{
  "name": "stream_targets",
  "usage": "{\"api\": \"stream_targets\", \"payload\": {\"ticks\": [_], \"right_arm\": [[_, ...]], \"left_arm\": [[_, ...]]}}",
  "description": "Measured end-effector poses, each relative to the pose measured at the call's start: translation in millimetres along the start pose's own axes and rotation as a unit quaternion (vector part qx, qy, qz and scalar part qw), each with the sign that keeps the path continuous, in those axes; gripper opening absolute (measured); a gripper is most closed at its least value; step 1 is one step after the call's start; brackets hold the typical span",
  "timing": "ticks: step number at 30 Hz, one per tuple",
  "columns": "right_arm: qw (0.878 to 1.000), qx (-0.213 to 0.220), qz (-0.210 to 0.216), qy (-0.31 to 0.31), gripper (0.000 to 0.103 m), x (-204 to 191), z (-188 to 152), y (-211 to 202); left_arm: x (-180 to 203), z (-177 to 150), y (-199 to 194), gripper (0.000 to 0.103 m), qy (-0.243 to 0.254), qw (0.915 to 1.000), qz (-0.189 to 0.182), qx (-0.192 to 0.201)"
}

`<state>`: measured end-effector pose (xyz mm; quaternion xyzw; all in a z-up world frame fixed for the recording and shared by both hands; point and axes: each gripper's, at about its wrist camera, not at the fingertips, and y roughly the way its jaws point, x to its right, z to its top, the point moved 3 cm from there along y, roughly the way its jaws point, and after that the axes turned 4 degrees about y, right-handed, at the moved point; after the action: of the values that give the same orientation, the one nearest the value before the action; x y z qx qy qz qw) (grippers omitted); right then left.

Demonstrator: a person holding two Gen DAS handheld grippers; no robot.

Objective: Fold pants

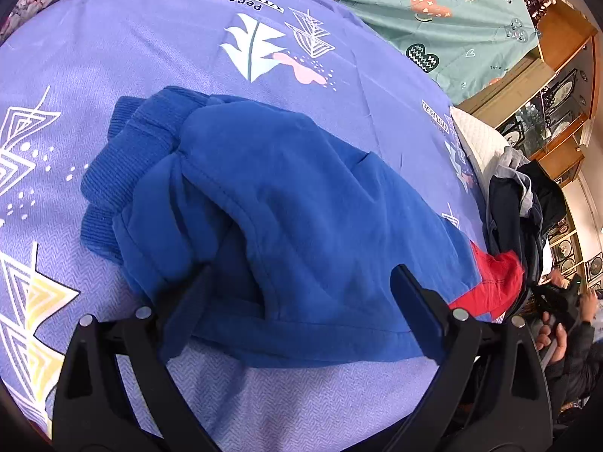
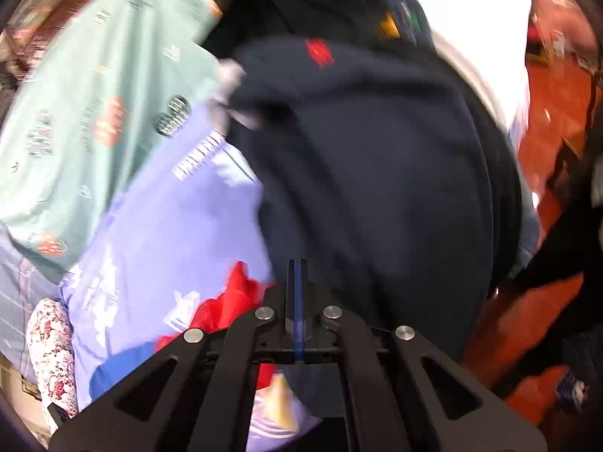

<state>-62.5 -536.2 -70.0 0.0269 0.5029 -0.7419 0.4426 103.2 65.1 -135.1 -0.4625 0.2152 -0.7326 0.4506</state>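
Blue pants (image 1: 286,203) lie folded in a bundle on the purple printed sheet (image 1: 150,37), ribbed cuffs at the left. My left gripper (image 1: 301,269) is open, its two black fingers spread wide just above the near part of the bundle and not touching it. In the blurred right wrist view my right gripper (image 2: 297,263) is shut, jaws pressed together with no cloth visible between them, in front of a dark navy garment (image 2: 377,188). A corner of the blue pants (image 2: 120,369) shows at the lower left there.
A red garment (image 1: 493,282) lies at the bed's right edge beside a pile of dark and grey clothes (image 1: 516,203). A green quilt (image 1: 433,19) and a white pillow (image 1: 478,139) lie beyond. A person's hand (image 1: 554,335) and a wooden cabinet (image 1: 565,75) are on the right.
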Motion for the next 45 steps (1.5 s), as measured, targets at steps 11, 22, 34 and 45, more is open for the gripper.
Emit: {"api": "stream_targets", "payload": {"ticks": [11, 22, 34, 45], "right_arm": [[0.991, -0.105, -0.003, -0.077, 0.023, -53, -40, 59], [0.999, 0.002, 0.034, -0.016, 0.0, -25, -15, -14], [0.989, -0.081, -0.005, -0.125, 0.014, -88, -28, 47], [0.979, 0.01, -0.116, -0.166, 0.02, -79, -35, -13]], "left_arm": [[2, 2, 2, 0.098, -0.003, 1.0, 0.003, -0.004], [-1, 0, 1, 0.098, -0.002, 1.0, -0.004, -0.002], [1, -1, -3, 0.101, -0.001, 1.0, -0.001, 0.001], [27, -14, -2, 0.101, 0.101, 0.9917, 0.066, -0.046]]}}
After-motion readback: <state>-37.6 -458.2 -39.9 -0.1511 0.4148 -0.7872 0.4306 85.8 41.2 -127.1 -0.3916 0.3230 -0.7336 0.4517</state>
